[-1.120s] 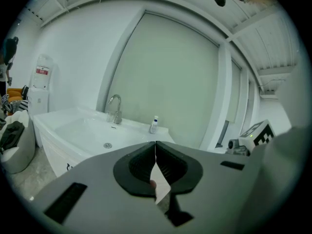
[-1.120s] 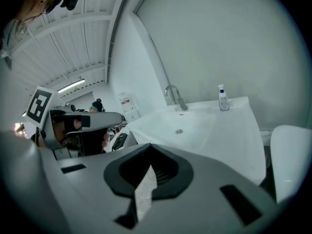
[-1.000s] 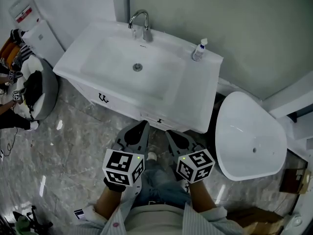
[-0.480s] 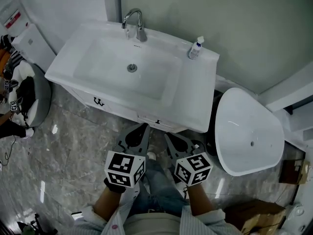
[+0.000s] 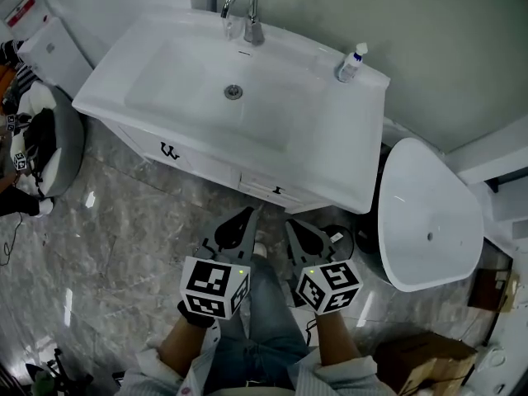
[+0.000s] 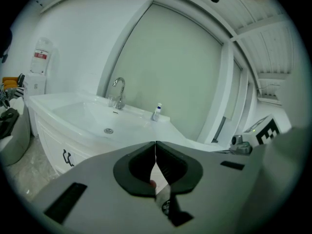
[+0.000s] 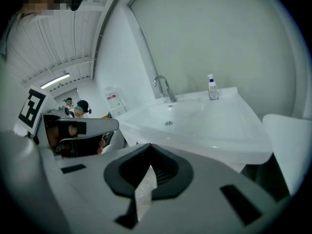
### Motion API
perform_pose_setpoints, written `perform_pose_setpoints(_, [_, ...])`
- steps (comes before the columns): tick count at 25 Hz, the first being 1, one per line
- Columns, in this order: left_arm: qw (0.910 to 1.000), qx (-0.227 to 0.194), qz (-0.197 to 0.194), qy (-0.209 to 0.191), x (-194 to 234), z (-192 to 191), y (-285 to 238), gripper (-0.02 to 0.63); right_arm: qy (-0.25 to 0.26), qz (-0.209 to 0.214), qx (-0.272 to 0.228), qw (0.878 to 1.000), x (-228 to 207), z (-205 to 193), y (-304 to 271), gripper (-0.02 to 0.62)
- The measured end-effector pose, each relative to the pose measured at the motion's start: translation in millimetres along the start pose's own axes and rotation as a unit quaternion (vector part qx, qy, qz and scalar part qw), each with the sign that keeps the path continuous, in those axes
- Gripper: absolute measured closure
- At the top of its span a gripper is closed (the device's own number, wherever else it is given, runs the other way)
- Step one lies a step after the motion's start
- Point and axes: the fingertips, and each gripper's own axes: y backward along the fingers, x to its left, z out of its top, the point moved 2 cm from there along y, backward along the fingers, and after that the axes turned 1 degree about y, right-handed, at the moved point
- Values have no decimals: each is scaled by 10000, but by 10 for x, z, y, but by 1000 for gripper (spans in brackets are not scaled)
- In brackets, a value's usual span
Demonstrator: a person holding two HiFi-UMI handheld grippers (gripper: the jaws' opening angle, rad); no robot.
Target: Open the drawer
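Observation:
A white vanity holds a basin under a tap. Its front carries a black ornate handle at the left and a small black drawer handle further right. My left gripper and right gripper hang side by side over the floor, just short of the vanity's front and below the small handle, touching nothing. In the left gripper view the left gripper has its tips together with nothing between them, and the ornate handle shows low at the left. The right gripper is likewise shut and empty.
A chrome tap and a small soap bottle stand on the vanity top. A white oval fixture sits to the right, a grey seat with clutter to the left, and a cardboard box at lower right. The floor is grey marble.
Both grippers have sunk a little and stayed shut. The vanity now sits higher in the head view, and more of its front shows.

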Motion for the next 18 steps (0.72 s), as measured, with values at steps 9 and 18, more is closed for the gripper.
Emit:
perform_pose_setpoints(9, [9994,3,174,314,295,-492,-126,589,-12,-252,145,9996,-207,-493,-369,589])
perform_pose_setpoints(18, [9993,-9,236,302,588,-903,-337,589,62,-573,86,9983,-504,-860,-808,589])
